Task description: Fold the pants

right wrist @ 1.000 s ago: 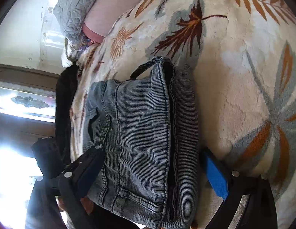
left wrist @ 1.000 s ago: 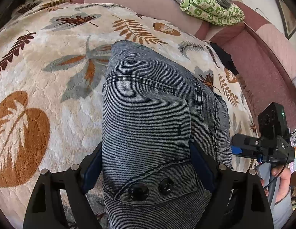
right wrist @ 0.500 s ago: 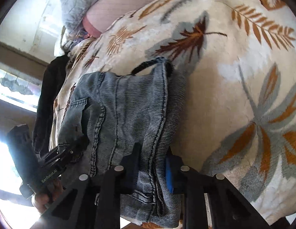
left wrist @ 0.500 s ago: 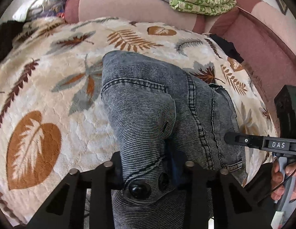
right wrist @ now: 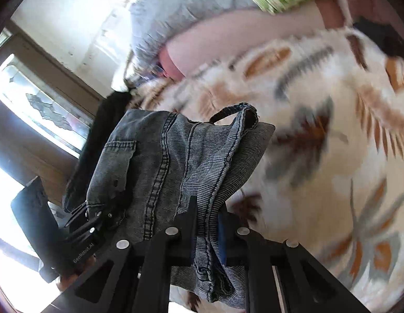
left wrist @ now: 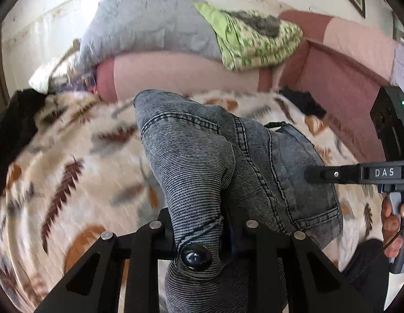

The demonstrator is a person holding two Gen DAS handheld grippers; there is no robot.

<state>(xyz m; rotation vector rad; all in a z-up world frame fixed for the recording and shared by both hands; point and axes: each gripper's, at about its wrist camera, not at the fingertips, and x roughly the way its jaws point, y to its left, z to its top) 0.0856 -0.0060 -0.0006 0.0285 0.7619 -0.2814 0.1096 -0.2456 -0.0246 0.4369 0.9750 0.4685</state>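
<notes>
Nearest us, our left gripper (left wrist: pixel 199 230) has its jaws closing on the bunched waistband of the grey denim pants (left wrist: pixel 202 161), pinching the cloth just above a dark button (left wrist: pixel 196 257). Our right gripper (right wrist: pixel 211 230) is likewise closing, its narrow jaws clamped on the stacked folded edge of the same pants (right wrist: pixel 160 161), with layers of striped denim pressed between the pads. The pants hang bunched between our two grippers, lifted over the leaf-patterned blanket (left wrist: pixel 79 172) that covers the bed, near its middle; whether any part of them touches the blanket we cannot tell. In the left wrist view, our right gripper reaches in from the right edge, a hand (left wrist: pixel 392 224) on its handle. Beyond the blanket's far edge lies a pink bolster (left wrist: pixel 176 75), with a grey quilt (left wrist: pixel 147 31) and a folded green patterned cloth (left wrist: pixel 256 41) on top of it. A dark garment (left wrist: pixel 302 101) lies at the blanket's far right corner.
</notes>
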